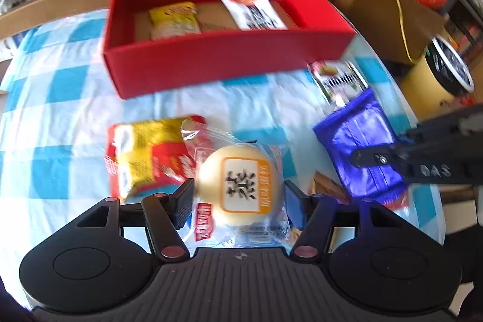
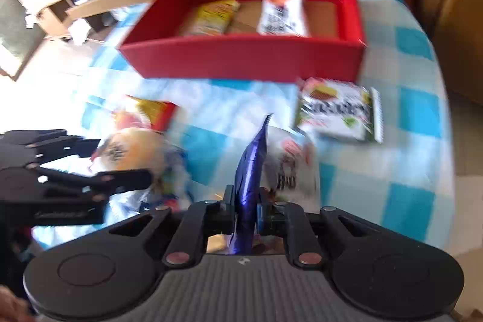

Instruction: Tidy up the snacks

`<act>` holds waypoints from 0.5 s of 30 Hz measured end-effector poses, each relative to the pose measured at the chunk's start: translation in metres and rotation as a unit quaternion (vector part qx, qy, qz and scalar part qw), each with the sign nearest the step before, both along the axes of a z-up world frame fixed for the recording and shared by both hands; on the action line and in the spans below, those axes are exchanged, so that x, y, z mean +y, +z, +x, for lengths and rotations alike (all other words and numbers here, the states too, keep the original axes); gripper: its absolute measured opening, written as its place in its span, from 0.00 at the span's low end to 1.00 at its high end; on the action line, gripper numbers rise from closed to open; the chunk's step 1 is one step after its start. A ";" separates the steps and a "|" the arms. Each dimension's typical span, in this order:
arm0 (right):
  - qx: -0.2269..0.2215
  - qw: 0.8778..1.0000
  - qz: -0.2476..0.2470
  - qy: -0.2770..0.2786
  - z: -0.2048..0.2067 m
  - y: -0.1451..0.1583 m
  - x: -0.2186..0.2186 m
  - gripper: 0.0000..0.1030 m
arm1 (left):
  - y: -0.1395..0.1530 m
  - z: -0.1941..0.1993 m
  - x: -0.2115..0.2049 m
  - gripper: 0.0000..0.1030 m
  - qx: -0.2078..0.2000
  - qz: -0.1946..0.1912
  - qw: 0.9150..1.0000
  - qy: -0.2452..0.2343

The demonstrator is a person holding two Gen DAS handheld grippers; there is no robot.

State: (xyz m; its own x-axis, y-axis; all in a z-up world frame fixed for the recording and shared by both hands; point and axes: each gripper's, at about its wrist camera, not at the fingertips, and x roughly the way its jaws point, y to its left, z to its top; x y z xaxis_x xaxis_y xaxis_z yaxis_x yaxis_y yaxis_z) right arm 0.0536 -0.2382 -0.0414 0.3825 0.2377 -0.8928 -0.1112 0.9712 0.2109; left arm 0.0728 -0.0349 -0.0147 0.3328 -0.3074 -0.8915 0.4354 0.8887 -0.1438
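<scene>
A red box (image 1: 211,62) (image 2: 241,59) stands at the far side of the checked cloth, with a yellow packet (image 1: 175,18) (image 2: 211,17) and a white packet (image 1: 253,9) (image 2: 282,12) inside. My left gripper (image 1: 238,195) is shut on a round pale bun in clear wrap (image 1: 238,186) (image 2: 132,150). My right gripper (image 2: 246,201) (image 1: 374,159) is shut on a blue packet (image 2: 250,171) (image 1: 362,141), held edge-on. A red-yellow packet (image 1: 148,156) (image 2: 151,110) lies left of the bun.
A green-white packet (image 1: 338,77) (image 2: 335,110) lies right of the box's near corner. A white packet (image 2: 289,162) lies under the blue one. A brown wrapper (image 1: 326,186) lies near my left gripper. A yellow tub (image 1: 434,77) and shelves stand beyond the table edge.
</scene>
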 end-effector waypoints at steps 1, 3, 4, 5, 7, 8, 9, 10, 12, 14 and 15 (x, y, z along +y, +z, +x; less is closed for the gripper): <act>0.001 1.000 -0.011 -0.013 0.001 -0.004 -0.003 0.49 | -0.003 -0.002 -0.003 0.65 0.002 0.004 1.000 -0.001; -0.004 0.999 -0.041 -0.020 0.000 -0.006 -0.005 0.61 | -0.008 -0.006 -0.007 0.66 0.007 0.011 1.000 -0.005; -0.008 0.998 -0.050 -0.022 0.000 -0.004 -0.006 0.65 | -0.010 -0.008 -0.009 0.68 0.007 0.015 1.000 -0.009; -0.010 0.998 -0.057 -0.024 0.000 -0.003 -0.006 0.67 | -0.012 -0.010 -0.011 0.70 0.006 0.019 1.000 -0.012; -0.021 0.997 -0.075 -0.025 -0.002 -0.001 -0.006 0.70 | -0.015 -0.010 -0.013 0.74 0.006 0.026 1.000 -0.014; -0.026 0.996 -0.085 -0.024 -0.003 0.000 -0.005 0.72 | -0.015 -0.011 -0.013 0.75 0.006 0.029 0.999 -0.013; -0.029 0.994 -0.097 -0.028 -0.004 0.002 -0.003 0.75 | -0.015 -0.010 -0.012 0.76 0.004 0.030 0.999 -0.010; -0.032 0.994 -0.103 -0.033 -0.007 0.004 -0.003 0.80 | -0.014 -0.010 -0.012 0.77 0.001 0.032 0.999 -0.009; -0.042 0.994 -0.091 -0.032 -0.013 0.010 -0.003 0.81 | -0.012 -0.010 -0.011 0.81 -0.006 0.033 0.999 -0.007; -0.048 0.995 -0.084 -0.036 -0.015 0.013 0.002 0.84 | -0.011 -0.009 -0.010 0.82 -0.007 0.032 0.999 -0.007; -0.045 0.995 -0.081 -0.037 -0.014 0.012 0.005 0.89 | -0.011 -0.009 -0.010 0.82 -0.004 0.030 1.000 -0.008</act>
State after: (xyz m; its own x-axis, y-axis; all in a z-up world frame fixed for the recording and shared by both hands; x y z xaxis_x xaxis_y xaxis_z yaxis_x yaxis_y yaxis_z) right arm 0.0401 -0.2331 -0.0291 0.4744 0.0630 -0.8780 -0.0505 0.9977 0.0443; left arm 0.0641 -0.0453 -0.0260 0.3358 -0.2582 -0.9058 0.4504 0.8887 -0.0864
